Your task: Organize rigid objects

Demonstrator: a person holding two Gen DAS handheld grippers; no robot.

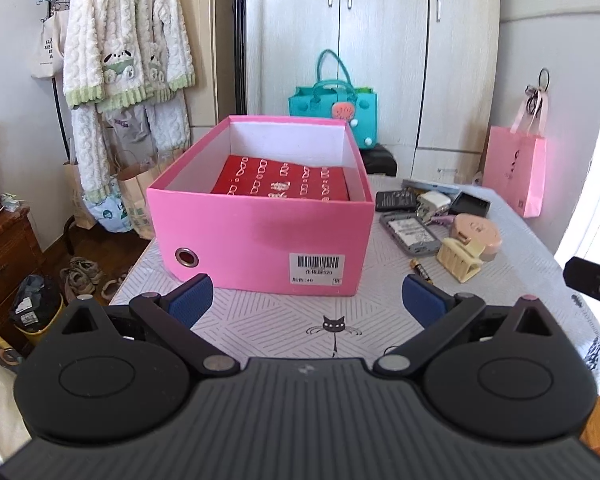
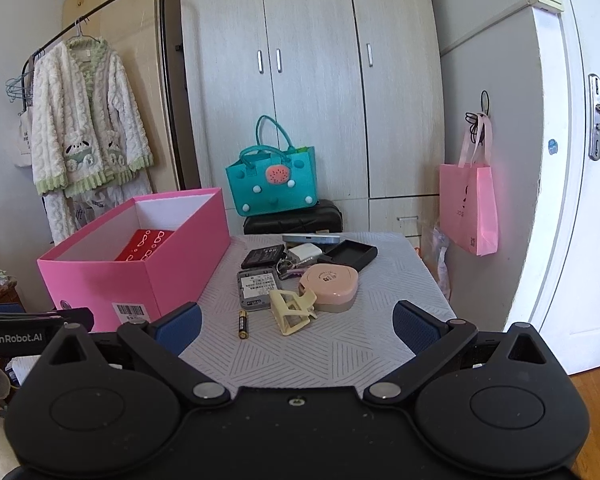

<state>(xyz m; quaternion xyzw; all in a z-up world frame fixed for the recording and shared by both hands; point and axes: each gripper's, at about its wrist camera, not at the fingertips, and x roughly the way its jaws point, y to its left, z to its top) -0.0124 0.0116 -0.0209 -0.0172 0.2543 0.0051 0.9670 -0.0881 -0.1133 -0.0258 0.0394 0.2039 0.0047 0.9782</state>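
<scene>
Ahead of your left gripper (image 1: 308,300), whose fingers are spread and empty, the pink box (image 1: 260,240) holds 1 red box (image 1: 280,184). Your right gripper (image 2: 296,326) is also spread and empty; the cream hair claw (image 2: 292,312) and battery (image 2: 243,324) lie just past its fingertips, between them.

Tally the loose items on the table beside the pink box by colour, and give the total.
Black: 2, battery pack, tray
Pink: 1, round case
Cream: 1, hair claw
White: 1, charger
Grey: 1, phone case
Blue: 1, phone
Black-and-gold: 1, AA battery
Metal: 1, keys
Total: 9
</scene>
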